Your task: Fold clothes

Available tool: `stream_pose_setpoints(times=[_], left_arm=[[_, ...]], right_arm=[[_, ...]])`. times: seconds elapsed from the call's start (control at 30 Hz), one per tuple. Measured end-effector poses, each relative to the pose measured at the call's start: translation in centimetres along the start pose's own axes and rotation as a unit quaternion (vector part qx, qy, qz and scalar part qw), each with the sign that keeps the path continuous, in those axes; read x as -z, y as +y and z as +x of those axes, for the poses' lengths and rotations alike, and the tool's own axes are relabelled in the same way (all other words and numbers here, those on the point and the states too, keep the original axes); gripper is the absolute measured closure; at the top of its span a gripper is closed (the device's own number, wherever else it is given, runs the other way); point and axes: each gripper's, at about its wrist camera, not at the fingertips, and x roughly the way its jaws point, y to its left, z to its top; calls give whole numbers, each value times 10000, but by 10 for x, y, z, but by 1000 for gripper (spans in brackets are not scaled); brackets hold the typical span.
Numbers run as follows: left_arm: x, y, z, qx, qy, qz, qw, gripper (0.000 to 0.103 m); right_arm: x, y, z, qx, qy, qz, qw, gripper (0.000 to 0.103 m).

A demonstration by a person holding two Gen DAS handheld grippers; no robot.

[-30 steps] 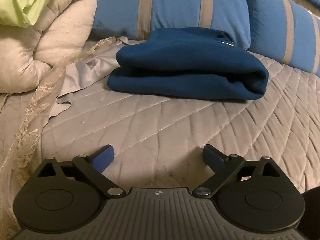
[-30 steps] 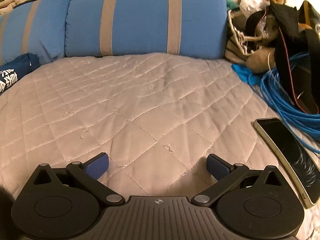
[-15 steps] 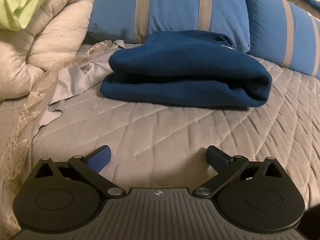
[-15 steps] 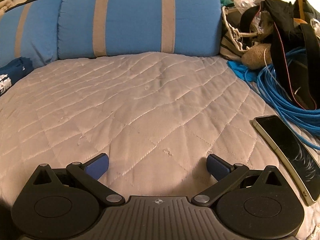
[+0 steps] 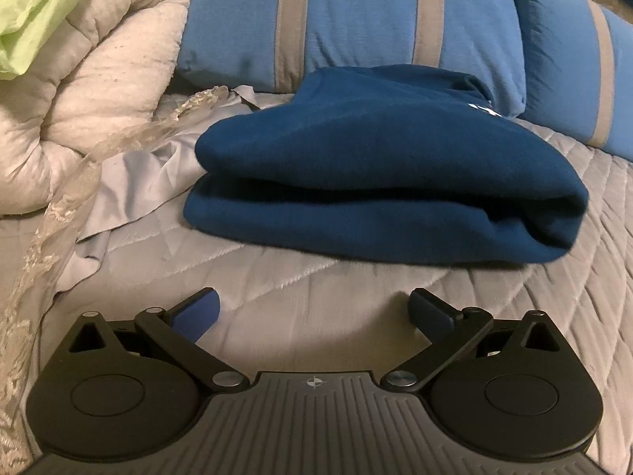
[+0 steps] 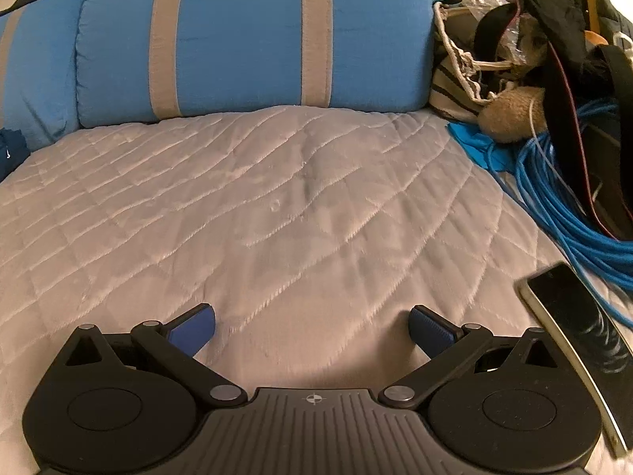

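At the far left edge of the bed a rolled cream comforter is heaped with a lime-green cloth on top, pushed aside, it seems, to keep the quilted middle open for working. Just beside it a strip of lace trim and a pale grey sheet trail out onto the quilt. Next comes the task's thing, the navy garment: it lies folded into a thick stack toward the head of the bed, its far side touching the blue striped pillows, its left corner on the grey sheet; a bit of white print shows on top, too small to read. Parked against the pillows like that, it looks finished and set out of the way. The left gripper hovers low over bare quilt near the stack, jaws spread wide and holding nothing. Further right, the right gripper sits over an open stretch of quilt, jaws likewise spread and empty. By the right edge lie a dark phone, a coil of blue cable and a jumble of bags and straps, probably cleared aside. I would judge the folding done or nearly so.
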Motion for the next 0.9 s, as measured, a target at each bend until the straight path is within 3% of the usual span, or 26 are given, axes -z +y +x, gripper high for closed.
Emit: stream_pose_setpoints(times=[0.3, 0.43, 0.57, 0.9], left_arm=[[-12, 6, 21, 222, -63, 41, 9997, 0], [-5, 5, 23, 223, -306, 9, 9993, 0], [-2, 4, 20, 184, -416, 36, 9990, 0], [-3, 5, 20, 159, -460, 63, 9988, 0]], right_arm=[[-20, -4, 23, -259, 34, -162, 9995, 0], [-15, -10, 28, -469, -271, -173, 9984, 0], [-9, -8, 26, -410, -505, -171, 9977, 0], [-9, -10, 26, -464, -554, -115, 9973, 0]])
